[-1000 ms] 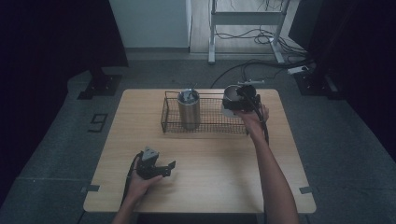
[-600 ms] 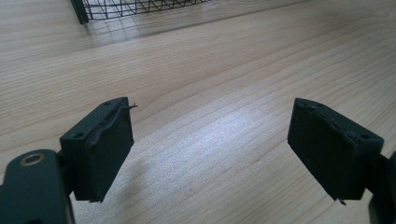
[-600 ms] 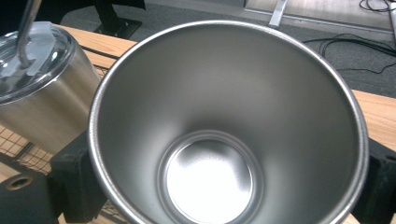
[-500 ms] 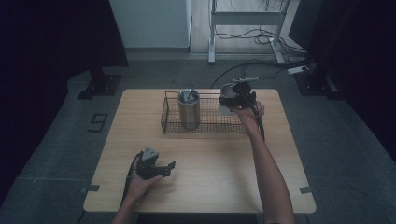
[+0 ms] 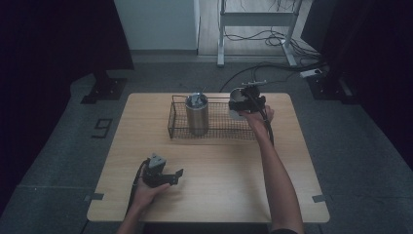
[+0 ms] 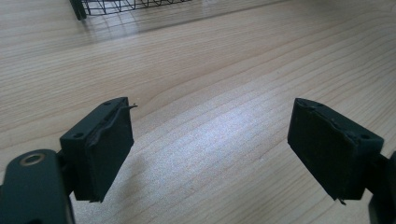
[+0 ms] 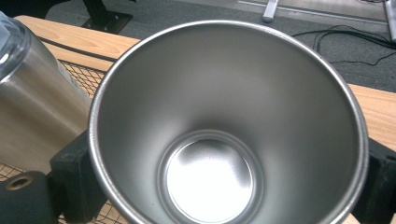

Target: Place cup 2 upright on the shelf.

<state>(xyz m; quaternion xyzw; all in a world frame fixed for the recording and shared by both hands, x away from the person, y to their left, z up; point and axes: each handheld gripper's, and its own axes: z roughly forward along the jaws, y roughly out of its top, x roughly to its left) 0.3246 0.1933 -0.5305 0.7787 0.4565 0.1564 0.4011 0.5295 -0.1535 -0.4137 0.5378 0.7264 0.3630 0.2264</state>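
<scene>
Two steel cups are the containers here, and both sit at the far side of the worktop (image 5: pixel 214 161). One is a tall lidded tumbler (image 5: pixel 197 114) standing upright inside the wire basket (image 5: pixel 178 127), toward its left end; a lid covers its mouth, so what is inside it cannot be told. In the right gripper view its brushed side and clear lid edge show at the left (image 7: pixel 32 107), just beside the other cup.

That other one is an open steel cup (image 5: pixel 237 103), held by the right gripper (image 5: pixel 249 103) at the right end of the basket. Its jaws press on the cup's outer wall from both sides, seen as black blocks at either edge of the rim in the right gripper view. Looking straight down into the cup (image 7: pixel 224 126), the inside is bare polished metal down to the round bottom, with nothing in it. Basket mesh (image 7: pixel 79 74) shows below and to the left of it, but whether the cup rests on the basket floor or hangs just above it cannot be told.

The left gripper (image 5: pixel 168 176) lies low over the near left part of the worktop, well apart from the basket. Its jaws stand moderately apart with only bare wood (image 6: pixel 210 126) between them, holding nothing.
</scene>
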